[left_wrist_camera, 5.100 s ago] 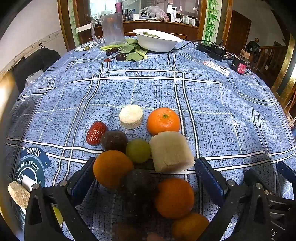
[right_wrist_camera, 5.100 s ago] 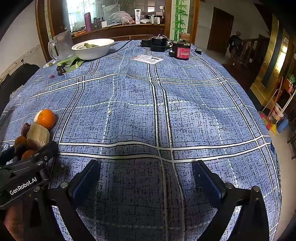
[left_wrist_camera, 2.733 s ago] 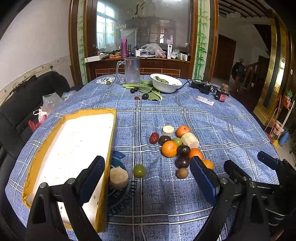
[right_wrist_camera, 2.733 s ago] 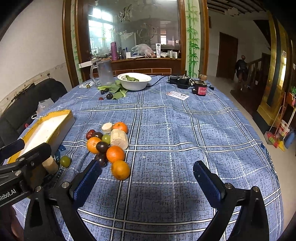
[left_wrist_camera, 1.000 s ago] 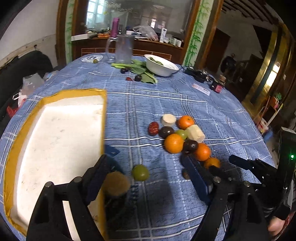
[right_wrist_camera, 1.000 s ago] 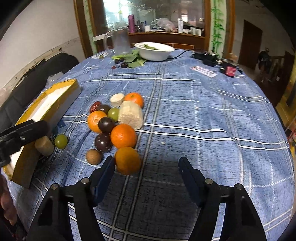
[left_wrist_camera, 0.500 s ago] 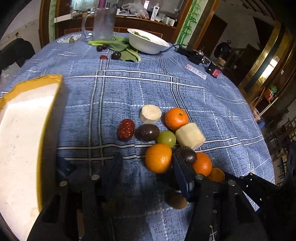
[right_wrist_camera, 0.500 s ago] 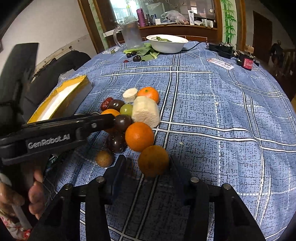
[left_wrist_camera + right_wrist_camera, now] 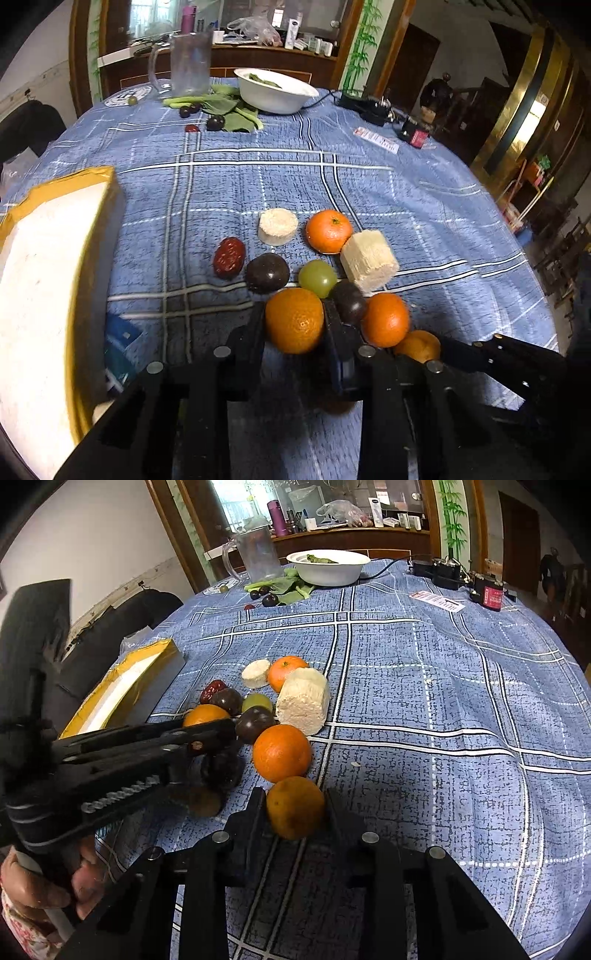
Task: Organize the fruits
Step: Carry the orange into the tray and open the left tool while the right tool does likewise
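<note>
left gripper (image 9: 294, 325) – just closed, clamping orange (image 9: 294, 320) beside green grape (image 9: 317, 273) | right gripper (image 9: 295, 808) – just closed, clamping another orange (image 9: 295, 806)

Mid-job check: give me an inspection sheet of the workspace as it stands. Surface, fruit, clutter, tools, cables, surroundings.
Surface: round table under a blue plaid cloth.
Job's things: fruit cluster with oranges, dark plums, a green grape, a red date and two pale cut chunks; yellow-rimmed tray beside it on the side of the left tool.
Clutter: white bowl, clear jug, greens and a few small fruits at the far edge; a paper slip.
Tools: left tool has just closed, pads on the near orange; right tool has just closed on the yellowish orange.
Cables: a dark cord by black devices, far side.
Surroundings: wooden sideboard, dark chair.
</note>
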`<act>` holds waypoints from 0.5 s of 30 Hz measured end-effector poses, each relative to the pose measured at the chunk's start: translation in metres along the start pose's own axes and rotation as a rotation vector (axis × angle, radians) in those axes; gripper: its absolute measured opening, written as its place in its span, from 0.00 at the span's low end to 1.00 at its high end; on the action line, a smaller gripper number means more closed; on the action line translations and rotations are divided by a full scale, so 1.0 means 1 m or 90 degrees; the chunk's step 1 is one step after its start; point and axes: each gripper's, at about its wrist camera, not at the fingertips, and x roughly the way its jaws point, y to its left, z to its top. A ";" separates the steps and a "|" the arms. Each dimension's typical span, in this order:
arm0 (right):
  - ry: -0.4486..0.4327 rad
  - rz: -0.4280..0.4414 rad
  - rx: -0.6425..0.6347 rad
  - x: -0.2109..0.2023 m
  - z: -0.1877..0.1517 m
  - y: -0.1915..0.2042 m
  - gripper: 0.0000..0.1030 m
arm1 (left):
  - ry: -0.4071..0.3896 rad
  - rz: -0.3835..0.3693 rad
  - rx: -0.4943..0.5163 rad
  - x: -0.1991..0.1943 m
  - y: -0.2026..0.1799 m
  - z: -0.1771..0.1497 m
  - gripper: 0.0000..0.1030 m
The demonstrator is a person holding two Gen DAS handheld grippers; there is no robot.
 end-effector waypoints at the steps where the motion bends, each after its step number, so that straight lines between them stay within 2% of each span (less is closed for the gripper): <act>1: -0.003 -0.002 -0.001 -0.001 -0.001 0.001 0.33 | -0.006 -0.003 -0.003 -0.005 0.001 -0.001 0.27; 5: -0.013 -0.002 -0.001 -0.011 -0.003 0.004 0.33 | -0.042 -0.006 -0.022 -0.039 0.014 -0.008 0.28; 8: -0.021 0.008 0.000 -0.020 -0.001 0.009 0.33 | -0.072 0.015 -0.040 -0.064 0.031 -0.010 0.28; 12: -0.037 0.035 -0.015 -0.031 0.004 0.027 0.33 | -0.106 0.069 -0.082 -0.095 0.070 -0.016 0.28; 15: -0.044 0.076 -0.033 -0.034 0.012 0.050 0.33 | -0.114 0.113 -0.120 -0.109 0.104 -0.027 0.28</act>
